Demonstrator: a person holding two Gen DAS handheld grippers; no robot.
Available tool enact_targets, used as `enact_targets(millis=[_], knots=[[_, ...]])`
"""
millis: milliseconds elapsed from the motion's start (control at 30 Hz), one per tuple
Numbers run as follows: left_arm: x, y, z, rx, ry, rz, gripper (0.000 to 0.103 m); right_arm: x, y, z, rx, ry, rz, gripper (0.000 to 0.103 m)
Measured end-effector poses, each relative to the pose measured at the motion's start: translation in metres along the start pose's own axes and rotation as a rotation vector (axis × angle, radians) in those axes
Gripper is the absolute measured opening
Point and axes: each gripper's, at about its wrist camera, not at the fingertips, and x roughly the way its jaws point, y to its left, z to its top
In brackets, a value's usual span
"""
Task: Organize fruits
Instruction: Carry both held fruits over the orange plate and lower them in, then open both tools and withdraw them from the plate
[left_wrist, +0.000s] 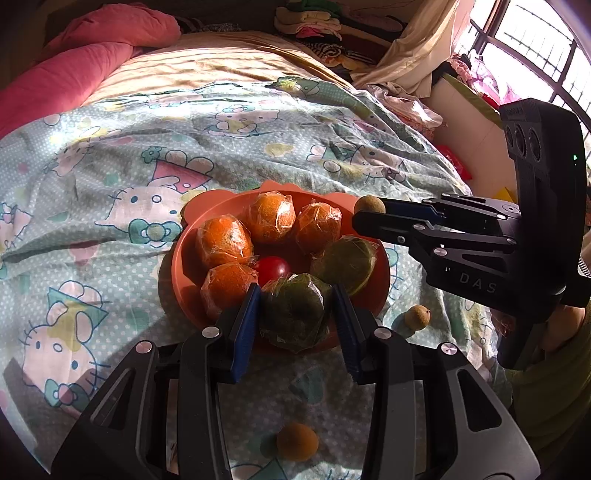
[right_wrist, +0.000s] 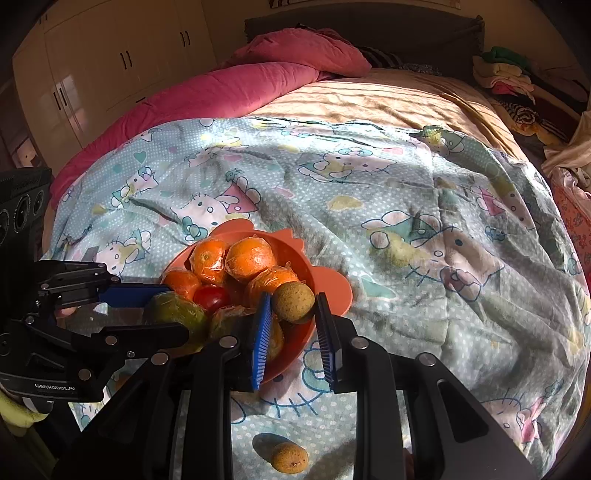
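Small brown longan pinched between blue pads of right gripper, over near right rim of orange bowl. Dark green wrapped fruit clamped by left gripper at bowl's near edge. Wrapped oranges and red tomato inside. Two loose longans on cartoon bedsheet nearby.
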Motion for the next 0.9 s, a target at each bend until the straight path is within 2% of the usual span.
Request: enact_targets(millis=[567, 900], knots=[[0.003, 0.004, -0.001, -0.006, -0.003, 0.006, 0.032, 0.003, 0.001, 0.002, 0.006, 0.007, 0.007, 0.023], [0.003, 0.004, -0.001, -0.004, -0.003, 0.007, 0.032, -0.006, 0.0, -0.001, 0.01, -0.012, -0.005, 0.036]])
